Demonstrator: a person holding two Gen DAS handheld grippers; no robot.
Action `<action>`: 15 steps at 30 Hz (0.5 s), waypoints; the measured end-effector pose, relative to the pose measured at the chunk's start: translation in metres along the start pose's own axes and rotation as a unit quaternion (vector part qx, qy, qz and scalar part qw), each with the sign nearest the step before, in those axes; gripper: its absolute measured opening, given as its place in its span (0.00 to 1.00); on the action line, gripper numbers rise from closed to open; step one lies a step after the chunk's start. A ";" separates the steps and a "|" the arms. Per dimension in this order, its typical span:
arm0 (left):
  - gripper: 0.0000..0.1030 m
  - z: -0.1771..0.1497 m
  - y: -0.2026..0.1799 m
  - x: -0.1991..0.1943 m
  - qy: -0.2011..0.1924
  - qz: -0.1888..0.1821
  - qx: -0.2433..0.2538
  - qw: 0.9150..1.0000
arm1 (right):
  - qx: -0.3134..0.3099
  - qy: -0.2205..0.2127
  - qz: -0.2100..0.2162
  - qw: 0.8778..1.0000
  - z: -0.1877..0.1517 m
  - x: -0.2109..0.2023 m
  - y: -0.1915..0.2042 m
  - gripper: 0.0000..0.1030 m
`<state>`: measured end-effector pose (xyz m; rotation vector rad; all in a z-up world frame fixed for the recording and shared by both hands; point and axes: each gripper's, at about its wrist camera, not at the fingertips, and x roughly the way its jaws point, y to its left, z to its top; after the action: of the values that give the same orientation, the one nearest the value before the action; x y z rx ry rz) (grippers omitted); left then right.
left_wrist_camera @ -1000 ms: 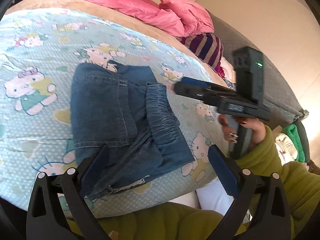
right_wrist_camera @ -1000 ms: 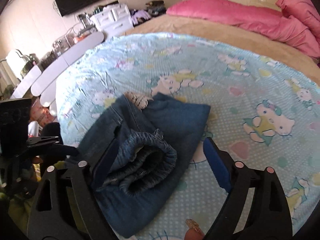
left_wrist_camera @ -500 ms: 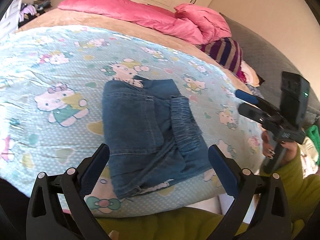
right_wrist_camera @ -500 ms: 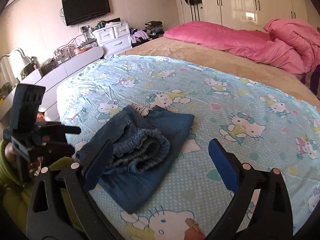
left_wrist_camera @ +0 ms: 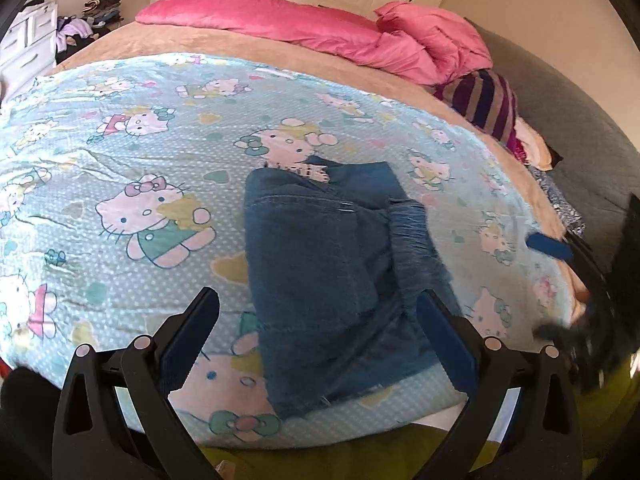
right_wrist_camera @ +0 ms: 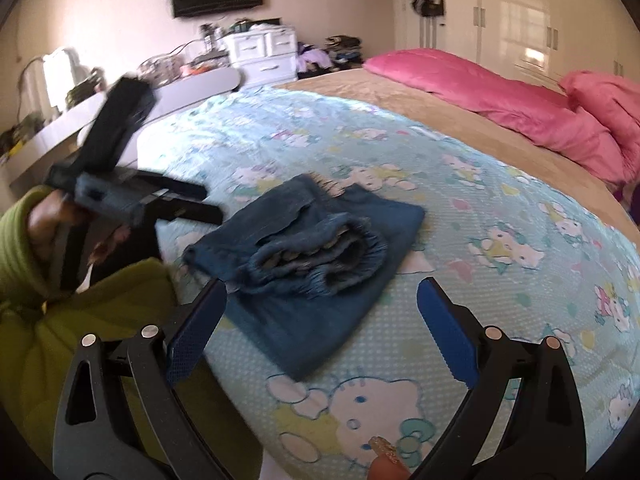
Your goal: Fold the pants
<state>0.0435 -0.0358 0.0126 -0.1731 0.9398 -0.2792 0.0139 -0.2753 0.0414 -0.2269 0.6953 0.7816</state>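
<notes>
Right wrist view: folded pants (right_wrist_camera: 312, 252) lie ahead-left of my right gripper (right_wrist_camera: 320, 332), jaws spread, empty. My left gripper (left_wrist_camera: 318, 328) is nearer, also spread over them.

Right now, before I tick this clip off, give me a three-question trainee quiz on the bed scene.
1. True or false: the denim pants lie in a folded stack on the cartoon-cat sheet.
2. Are the left tongs gripping anything? A) the pants B) the pink duvet C) nothing
3. Fill in: the jaws of the right tongs stand ____, with no cloth pinched between them.

Key: 1 true. 2 C: the jaws stand wide and clear of the denim. 3 open: they have just been opening and hang above the sheet near the bed's edge.
</notes>
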 end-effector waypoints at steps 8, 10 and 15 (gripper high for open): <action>0.94 0.032 0.026 0.030 0.016 -0.004 -0.028 0.999 | -0.093 0.026 0.042 0.994 -0.006 0.023 0.056 0.87; 0.70 0.037 0.024 0.035 0.016 -0.011 -0.020 1.000 | -0.120 0.027 0.054 0.991 -0.003 0.030 0.071 0.84; 0.51 0.037 0.020 0.058 0.037 -0.014 0.000 0.999 | -0.200 0.035 0.058 0.977 0.002 0.050 0.100 0.59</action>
<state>0.1088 -0.0343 -0.0161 -0.1775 1.0116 -0.3125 -0.0314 -0.1765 0.0164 -0.5860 0.6164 1.0278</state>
